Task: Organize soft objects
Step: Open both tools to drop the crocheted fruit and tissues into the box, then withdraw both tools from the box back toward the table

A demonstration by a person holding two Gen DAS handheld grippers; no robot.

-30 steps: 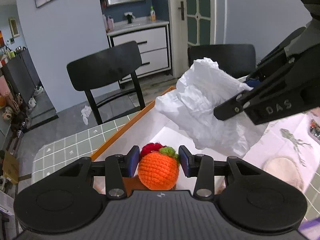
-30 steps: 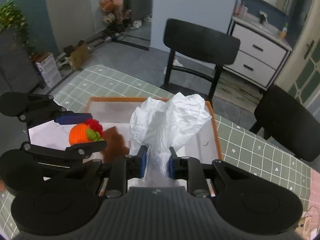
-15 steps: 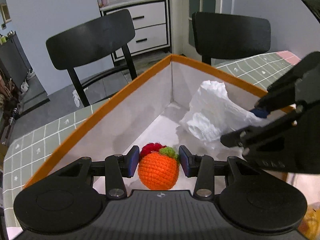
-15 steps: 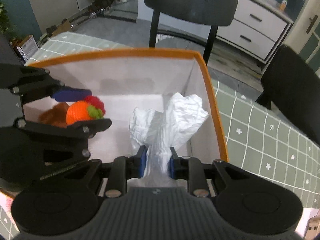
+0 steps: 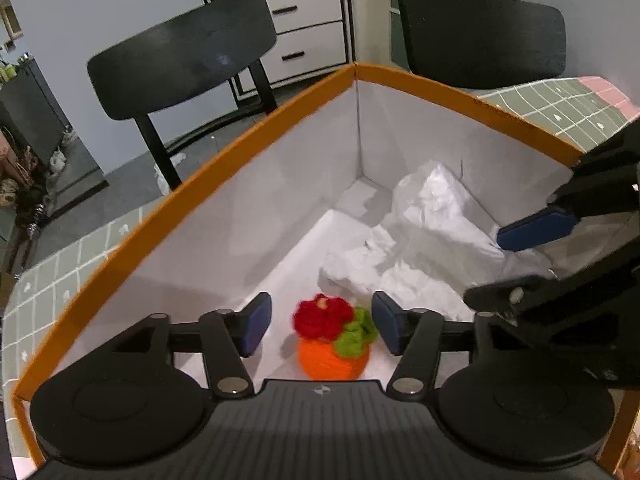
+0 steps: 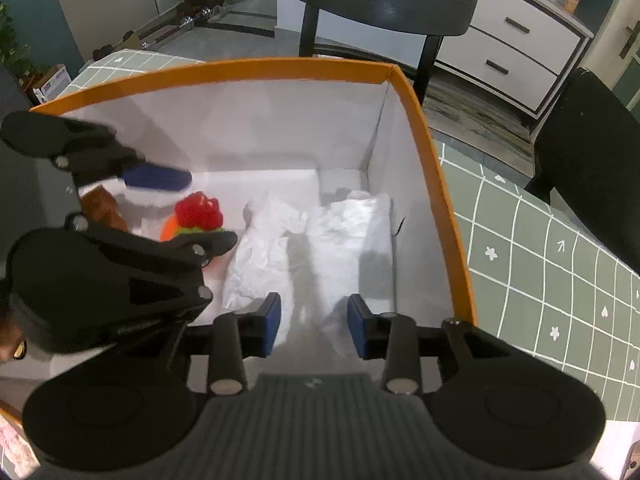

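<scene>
Both grippers reach down into an orange-rimmed white box (image 5: 256,136) (image 6: 444,200). An orange crocheted fruit (image 5: 332,338) (image 6: 196,216) with a red flower and green leaf lies on the box floor. My left gripper (image 5: 318,326) (image 6: 204,208) stands over it, its jaws opening and both blue pads clear of the fruit. A crumpled white plastic bag (image 5: 420,240) (image 6: 312,248) lies on the floor by the far right corner. My right gripper (image 6: 314,324) (image 5: 516,264) is above the bag with its jaws opening, the pads apart from it.
A brown soft object (image 6: 102,208) lies at the box's left side behind my left gripper. The box stands on a green checked tablecloth (image 6: 560,264). Two black chairs (image 5: 188,56) (image 5: 484,36) stand beyond the table, with a white drawer cabinet (image 5: 308,40) farther back.
Both grippers sank into the box, then spread their jaws. The crocheted fruit dropped from the left pads to the floor. The white bag left the right pads and settled.
</scene>
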